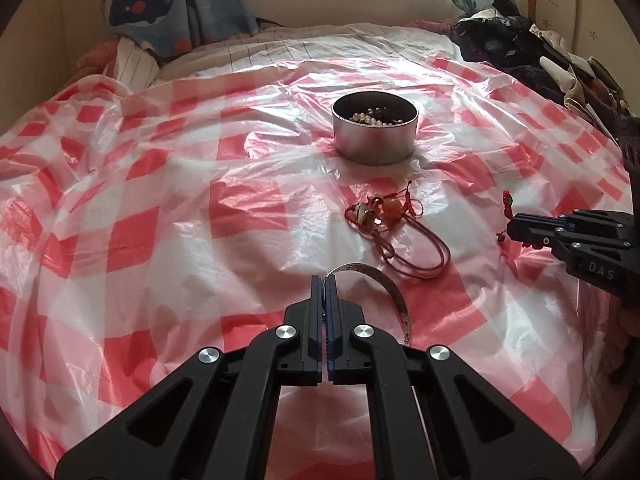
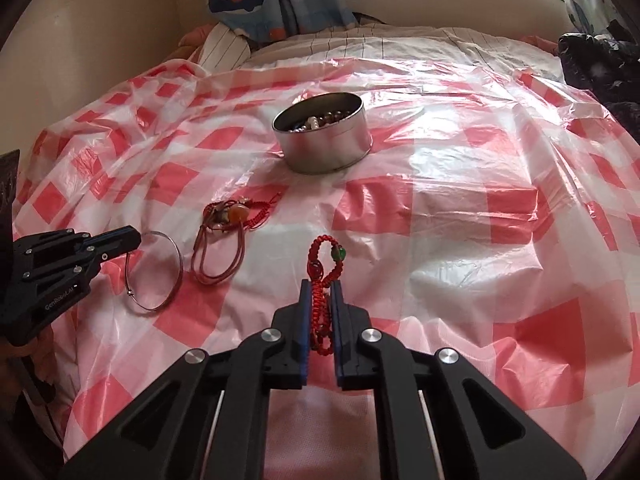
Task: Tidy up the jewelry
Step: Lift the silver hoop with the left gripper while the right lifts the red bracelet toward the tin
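Grippers both loaded, tin [image 2: 326, 142] dead ahead.
Left gripper [image 1: 325, 280] pinches bangle [image 2: 154, 272]; right gripper [image 2: 320, 286] clamps red bracelet [image 2: 322, 276], nearer tin.

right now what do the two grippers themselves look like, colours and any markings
Both are matte black plastic linkage grippers with triangular cutouts and round silver pivot bolts. The left gripper has blue ridged pads on its fingers, and white "GenRobot.AI" lettering shows on its side in the right wrist view. The right gripper has the same blue pads; white "DAS" lettering shows on it.
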`<state>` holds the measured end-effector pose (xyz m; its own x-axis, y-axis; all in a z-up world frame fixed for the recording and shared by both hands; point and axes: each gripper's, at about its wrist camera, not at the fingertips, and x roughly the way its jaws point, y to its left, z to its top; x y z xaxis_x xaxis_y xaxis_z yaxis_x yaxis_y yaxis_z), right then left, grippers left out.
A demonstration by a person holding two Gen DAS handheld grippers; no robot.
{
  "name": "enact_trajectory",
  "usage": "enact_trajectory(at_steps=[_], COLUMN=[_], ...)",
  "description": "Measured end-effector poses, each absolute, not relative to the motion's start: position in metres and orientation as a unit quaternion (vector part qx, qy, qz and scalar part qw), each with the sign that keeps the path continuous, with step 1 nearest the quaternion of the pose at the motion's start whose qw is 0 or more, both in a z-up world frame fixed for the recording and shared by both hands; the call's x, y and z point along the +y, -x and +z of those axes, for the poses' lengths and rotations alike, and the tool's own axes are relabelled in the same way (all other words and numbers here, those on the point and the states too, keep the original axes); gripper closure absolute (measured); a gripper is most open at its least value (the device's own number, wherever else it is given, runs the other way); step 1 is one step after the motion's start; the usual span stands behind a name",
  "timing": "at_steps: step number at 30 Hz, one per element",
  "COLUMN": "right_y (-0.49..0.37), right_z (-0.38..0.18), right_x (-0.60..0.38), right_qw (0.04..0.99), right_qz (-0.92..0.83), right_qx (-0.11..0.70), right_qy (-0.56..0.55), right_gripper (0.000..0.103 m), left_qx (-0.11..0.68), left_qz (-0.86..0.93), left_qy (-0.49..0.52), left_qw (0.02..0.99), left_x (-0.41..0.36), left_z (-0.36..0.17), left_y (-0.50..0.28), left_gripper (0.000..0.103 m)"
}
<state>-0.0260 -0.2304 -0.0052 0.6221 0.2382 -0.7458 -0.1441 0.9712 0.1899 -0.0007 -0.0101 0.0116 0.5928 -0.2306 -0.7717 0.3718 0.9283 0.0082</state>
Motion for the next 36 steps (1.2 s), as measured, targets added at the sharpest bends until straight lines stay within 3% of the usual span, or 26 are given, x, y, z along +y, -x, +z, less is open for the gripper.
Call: enact_trajectory(at_steps=[2,3,5,9,13,15,16,18,21,27,34,35,36], right_y=[0.025,0.025,0.027,0.030,0.028,0.026,0.025,0.025,0.027,0.029,0.022,0.021,0.020], right_z=[-0.008,-0.009,-0.008,-0.008,-0.013,-0.020,-0.022,-0.023,-0.019,-0.005,-0.014,-0.015,-0.016], right_x=[-0.228,-0.227,-0.223,-0.220,-0.215,-0.212,-0.211,-0.213,-0.218,-0.225,-0.219,-0.219,-0.219], right_qw=[0.893,0.892,0.895,0.898,0.896,0.891,0.890,0.889,0.896,0.912,0.905,0.904,0.902], right_qz=[0.119,0.122,0.119,0.117,0.106,0.096,0.095,0.097,0.097,0.099,0.099,0.095,0.093], right_qx=[0.429,0.431,0.426,0.422,0.430,0.443,0.446,0.447,0.434,0.395,0.413,0.416,0.419], right_qy=[-0.060,-0.061,-0.051,-0.042,-0.021,-0.007,-0.005,-0.009,-0.022,-0.048,-0.039,-0.038,-0.039], right_gripper=[0.088,0.068,0.052,0.049,0.048,0.049,0.052,0.086,0.094,0.094,0.094,0.090,0.074], left_qx=[0.427,0.426,0.426,0.424,0.418,0.422,0.427,0.433,0.408,0.398,0.425,0.427,0.427], left_qz=[-0.171,-0.169,-0.166,-0.156,-0.156,-0.153,-0.151,-0.153,-0.155,-0.146,-0.146,-0.145,-0.144], left_qy=[-0.077,-0.075,-0.075,-0.078,-0.110,-0.129,-0.139,-0.150,-0.136,-0.076,-0.092,-0.091,-0.089], left_qw=[0.885,0.886,0.886,0.888,0.888,0.884,0.881,0.876,0.890,0.903,0.889,0.888,0.888], left_x=[-0.005,-0.003,0.000,0.003,-0.008,-0.014,-0.017,-0.021,-0.021,-0.002,-0.009,-0.009,-0.008], left_z=[0.010,0.011,0.012,0.010,0.006,0.001,-0.003,-0.007,0.003,0.012,-0.004,-0.005,-0.006], left_y=[0.003,0.004,0.004,0.005,0.008,0.009,0.008,0.008,0.009,0.000,-0.003,-0.003,-0.003], left_gripper=[0.101,0.101,0.098,0.079,0.069,0.069,0.074,0.094,0.098,0.098,0.097,0.097,0.096])
